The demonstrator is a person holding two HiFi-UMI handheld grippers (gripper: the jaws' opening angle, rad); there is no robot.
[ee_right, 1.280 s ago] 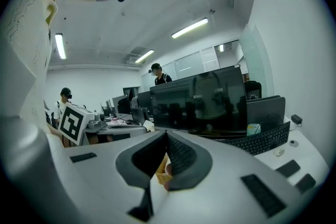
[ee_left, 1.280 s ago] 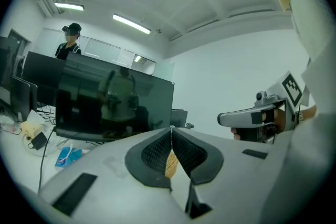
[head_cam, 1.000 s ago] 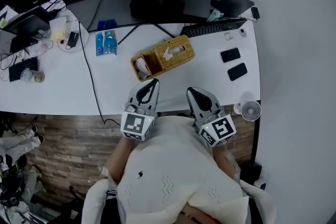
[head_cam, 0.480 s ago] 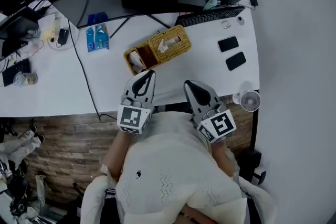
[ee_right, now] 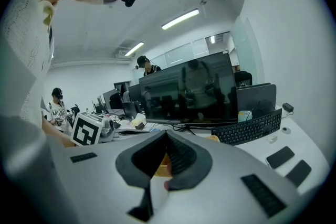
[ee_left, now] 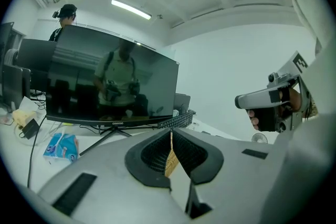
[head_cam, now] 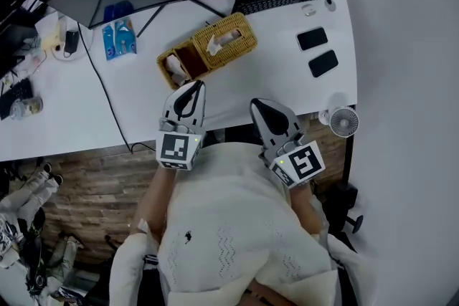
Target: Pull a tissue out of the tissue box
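Tissue box (head_cam: 231,38): an oblong cover of woven yellow wicker. It lies slanted on the white worktop (head_cam: 280,86), at about 12 o'clock in the head view. A darker open side compartment (head_cam: 176,67) joins its 8 o'clock end.
Tissue (head_cam: 214,46): a white tuft of paper stands up out of the slot in the top of the tissue box. It is free, and neither tool touches it.
Left hand-held gripper (head_cam: 196,86): clenched, the jaws meeting tip to tip with nothing held. It is at the near edge of the worktop, with the tissue box near, at its 1 o'clock, and no contact.
Right hand-held gripper (head_cam: 257,104): its own view shows it clenched and empty too. It is at the near edge, with the tissue box at its 11 o'clock, farther off than from the left one.
Surroundings: a black keyboard (head_cam: 283,0) lies at 1 o'clock of the box. Two black phones (head_cam: 318,50) lie at 3 o'clock, and a small white fan (head_cam: 343,121) sits by the near right corner. All are well apart from the tuft.
Step in hand: judged as the approach. Nothing is grasped and the tissue is fully in place, so the pull has not begun.
Next move calls for: one hand-held gripper, probably the nearer left one, has to open its jaws. It then reaches to the tuft, closes on the paper alone and draws it straight up. The light wicker box may lift with the tissue, so the other tool could press down on its top.
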